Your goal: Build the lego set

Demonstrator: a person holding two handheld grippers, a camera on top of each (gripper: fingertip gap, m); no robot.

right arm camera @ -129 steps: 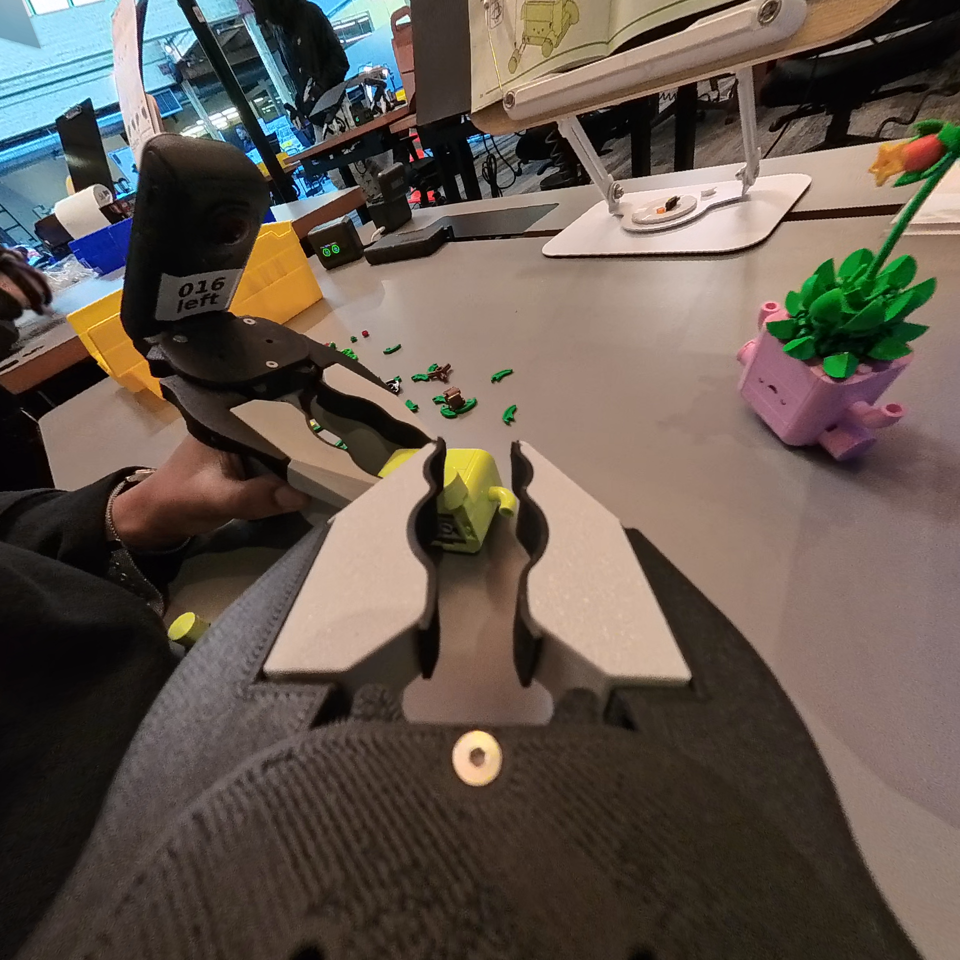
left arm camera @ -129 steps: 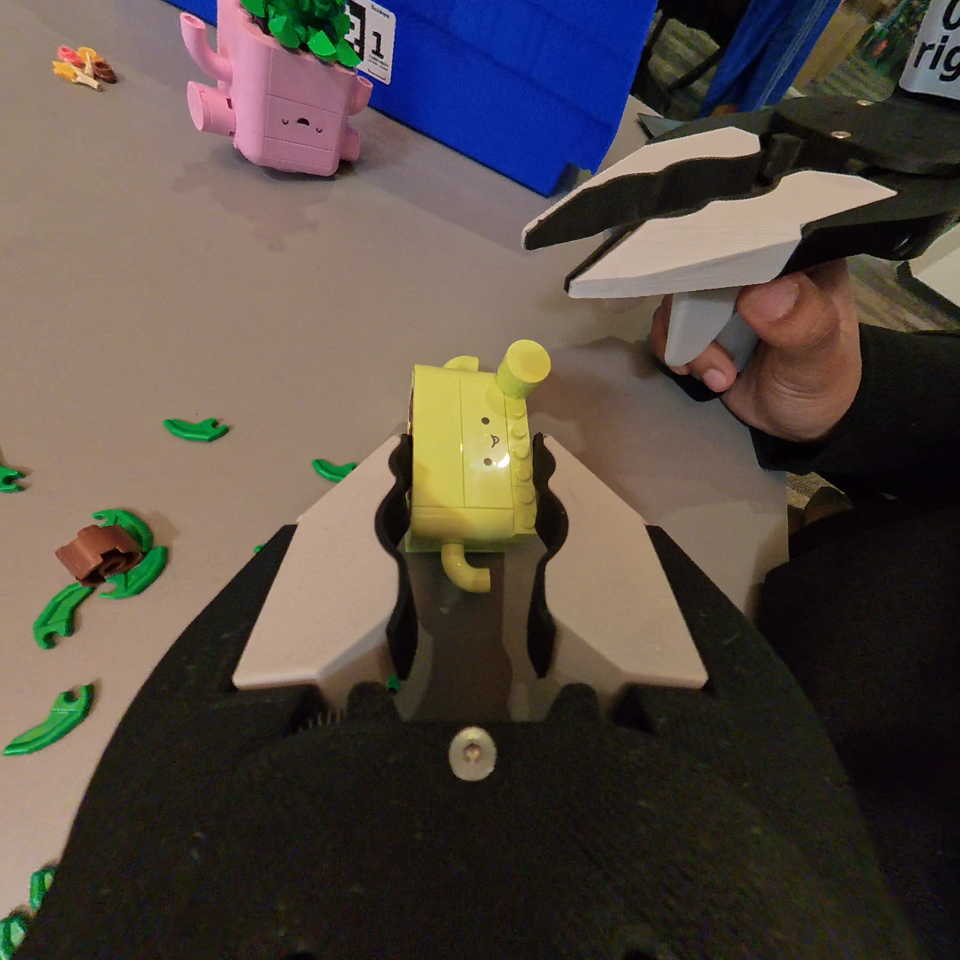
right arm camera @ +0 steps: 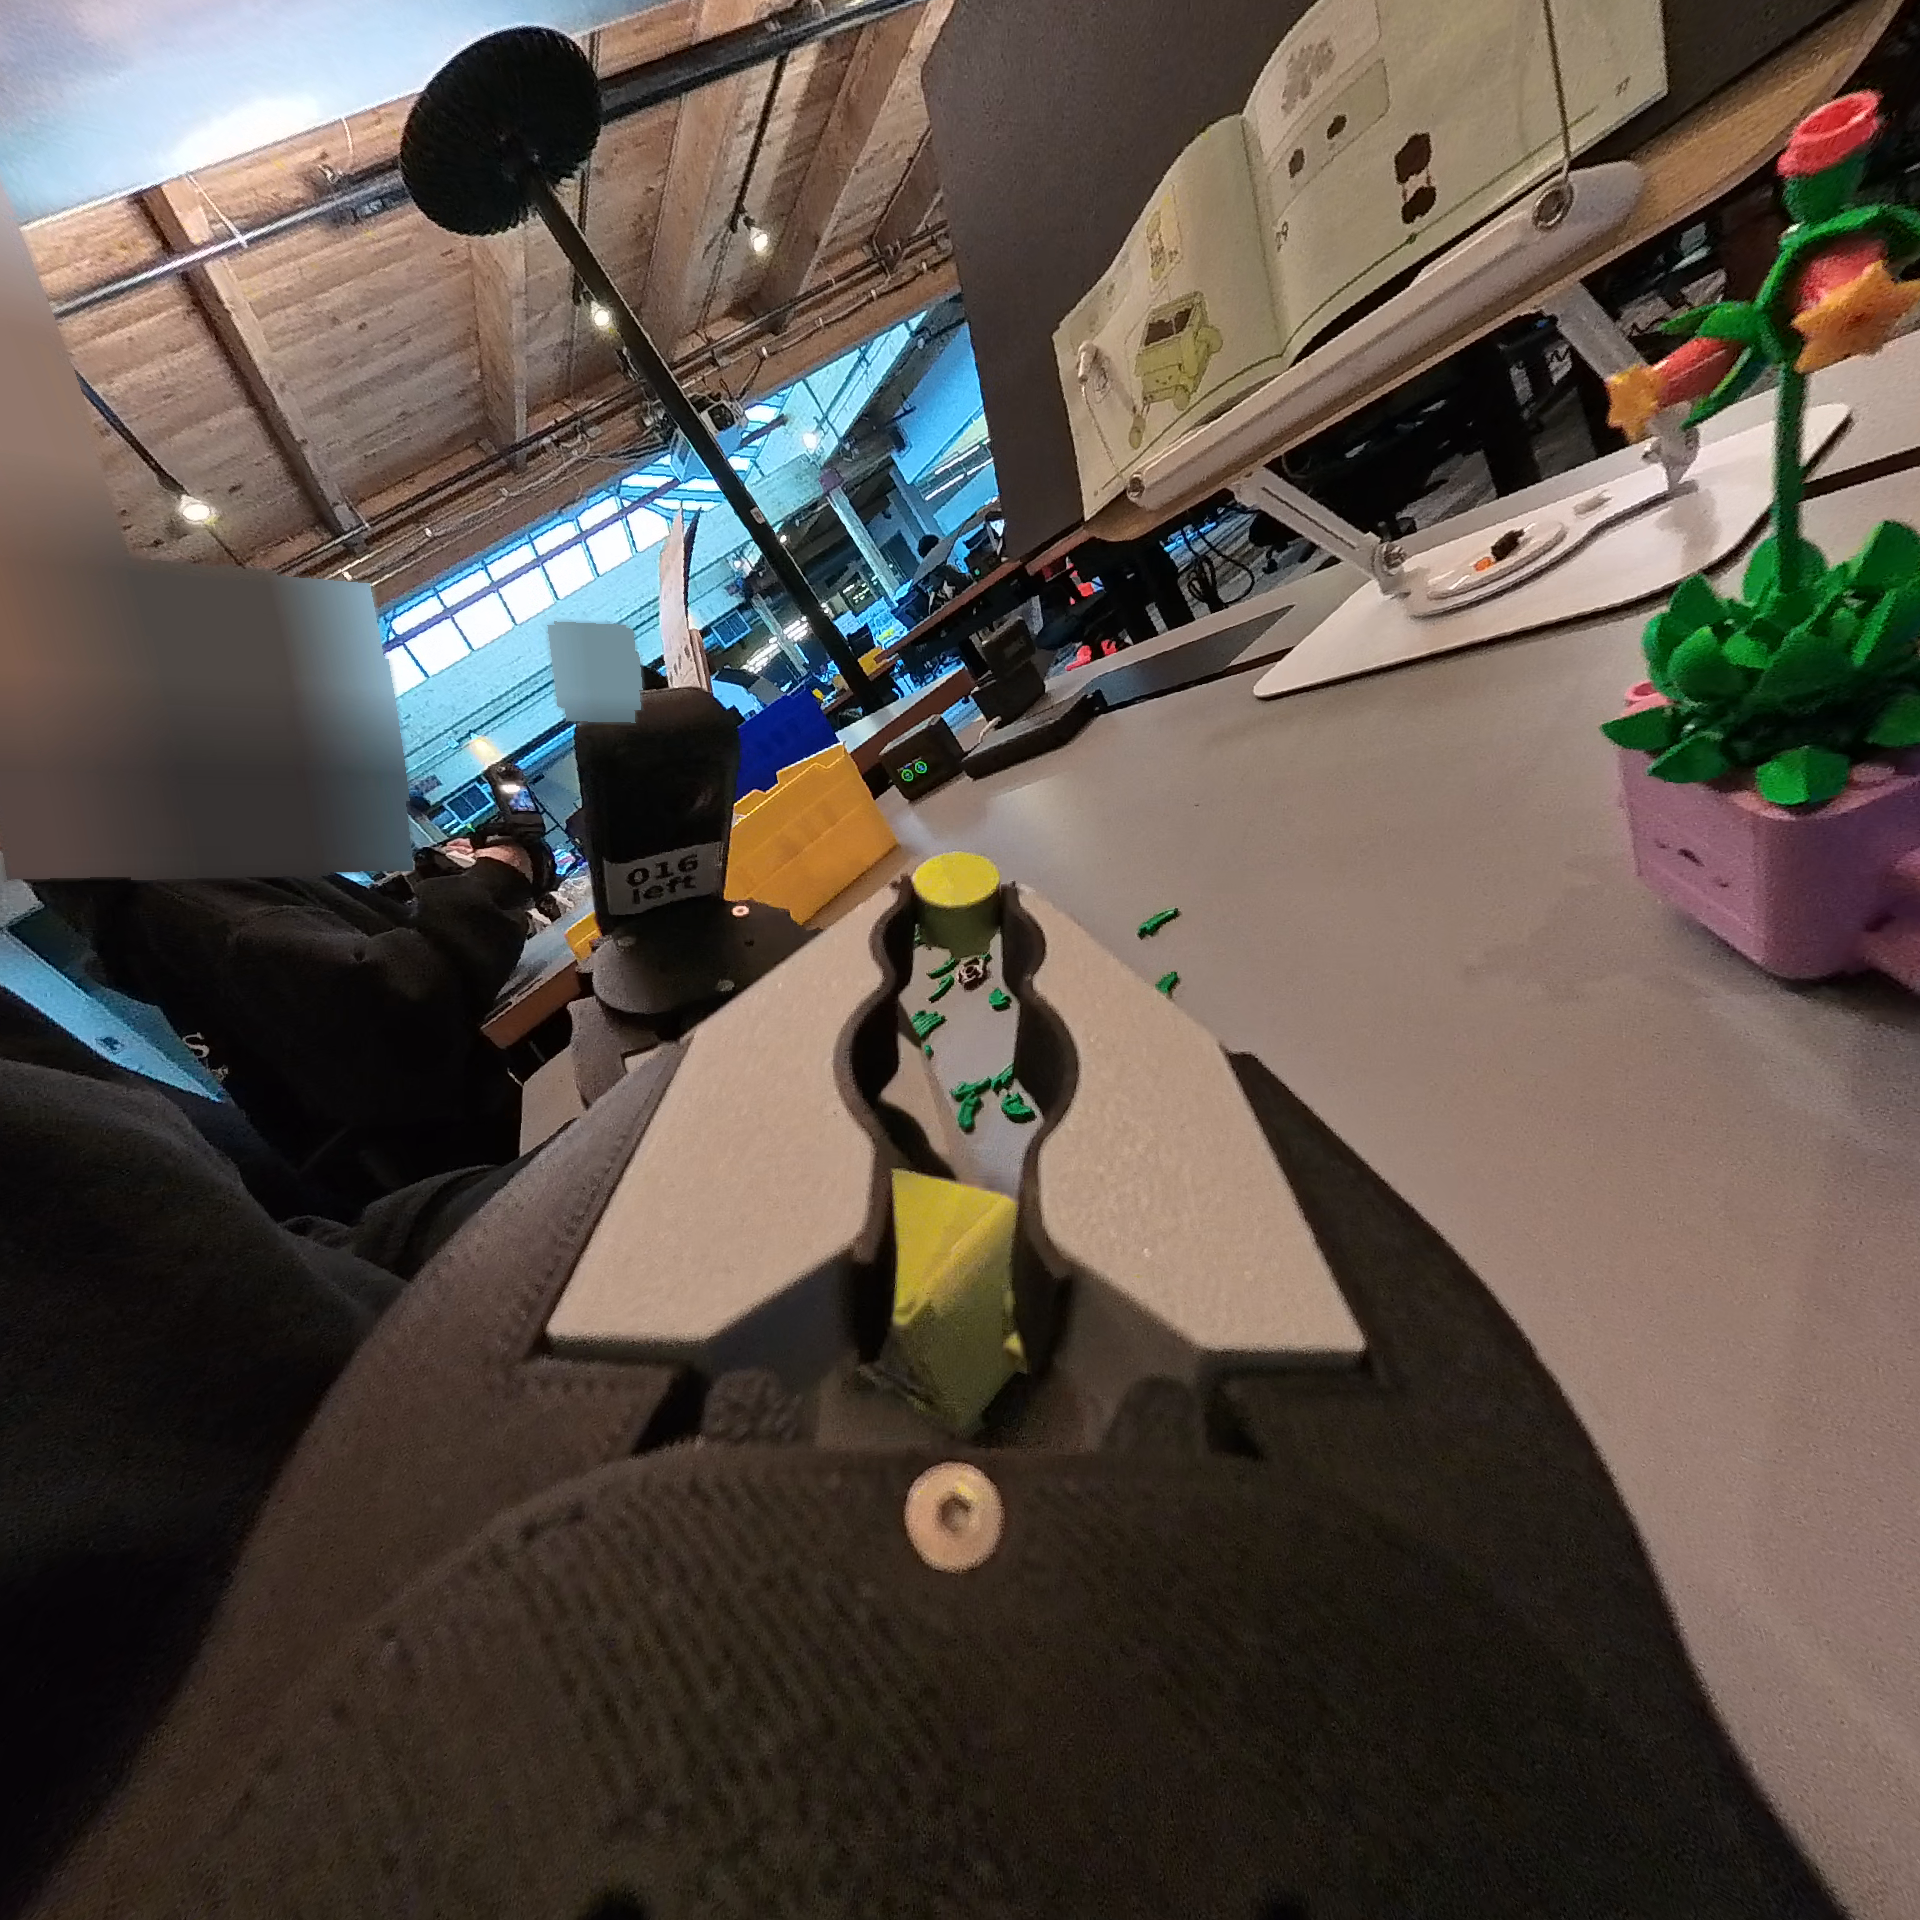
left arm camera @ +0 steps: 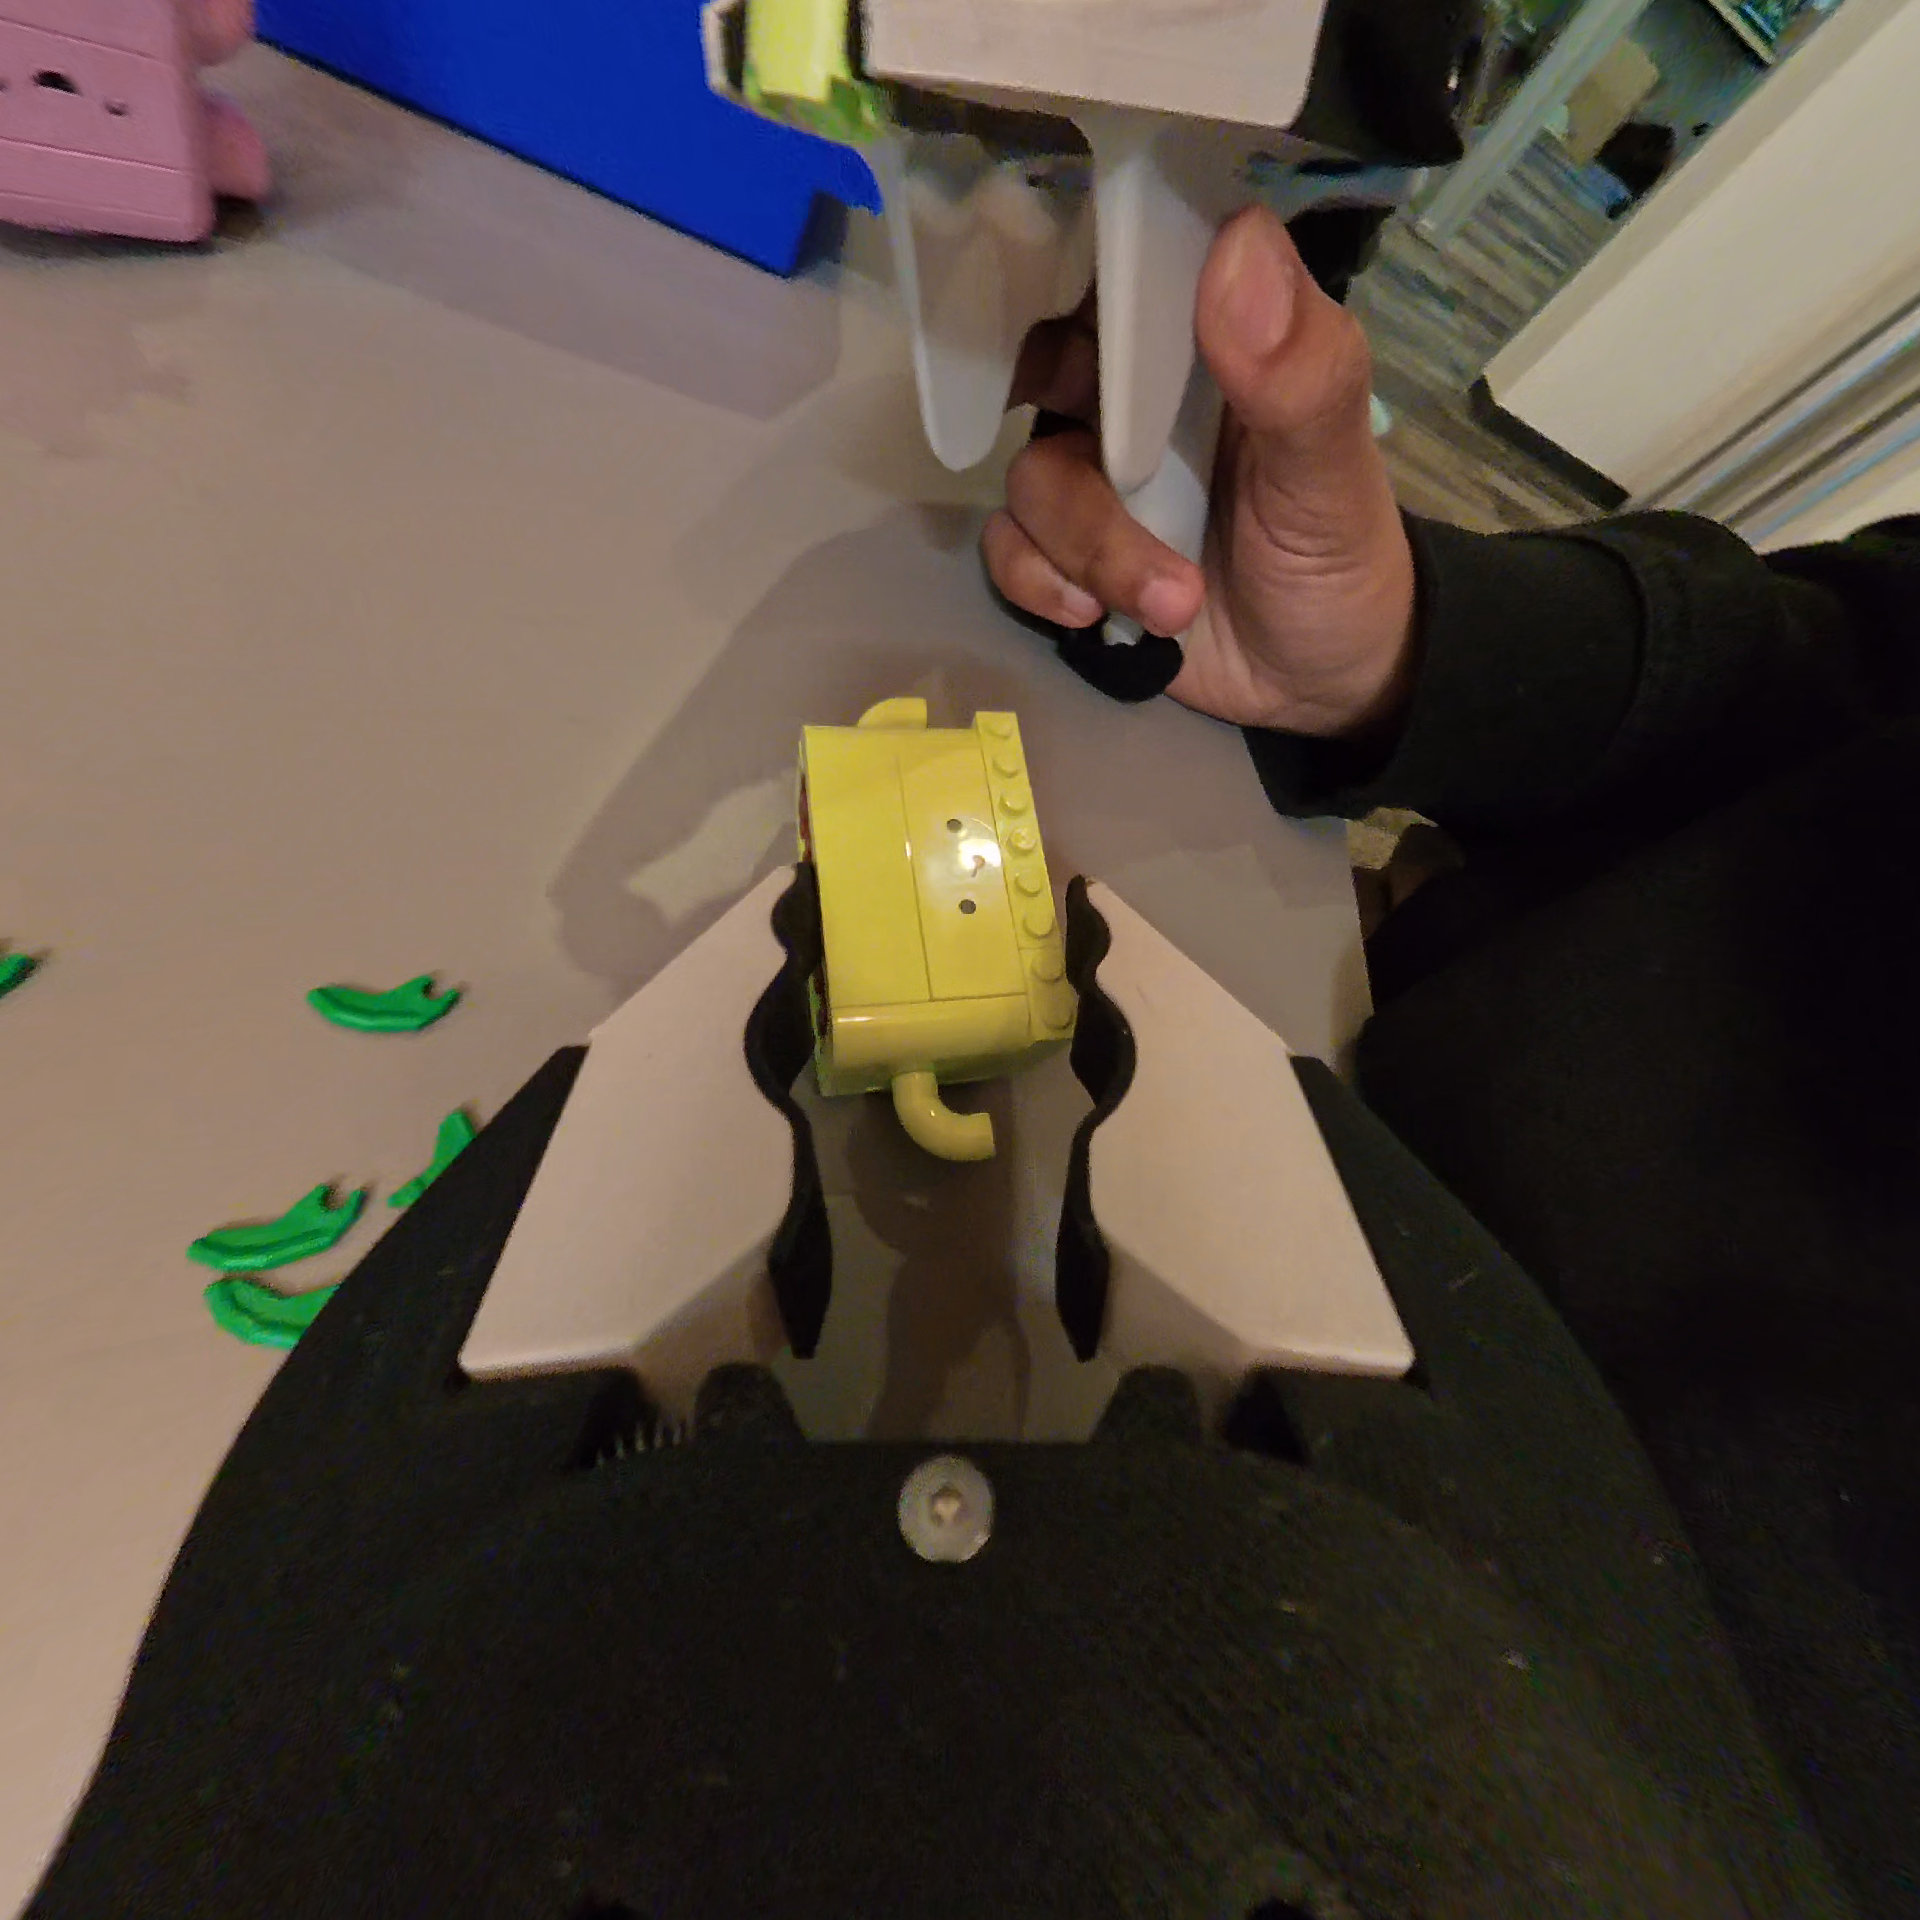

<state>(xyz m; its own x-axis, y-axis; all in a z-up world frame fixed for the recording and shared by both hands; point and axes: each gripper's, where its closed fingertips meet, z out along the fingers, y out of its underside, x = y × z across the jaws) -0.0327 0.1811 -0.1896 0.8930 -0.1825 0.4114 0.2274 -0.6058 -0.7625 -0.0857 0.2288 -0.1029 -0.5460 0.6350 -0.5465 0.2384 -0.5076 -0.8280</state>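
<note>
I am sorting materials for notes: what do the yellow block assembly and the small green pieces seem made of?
Yellow block assembly: apparently hard glossy plastic, given the bright glare spot and moulded studs. Green pieces: probably similar plastic, smooth with crisp edges, though blurred.

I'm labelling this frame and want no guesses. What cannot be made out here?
- Left wrist view: the far side of the yellow block in the left gripper faces away.
- Left wrist view: the right gripper is blurred and cut by the top edge.
- Right wrist view: the yellow piece is mostly hidden between the fingers.
</note>
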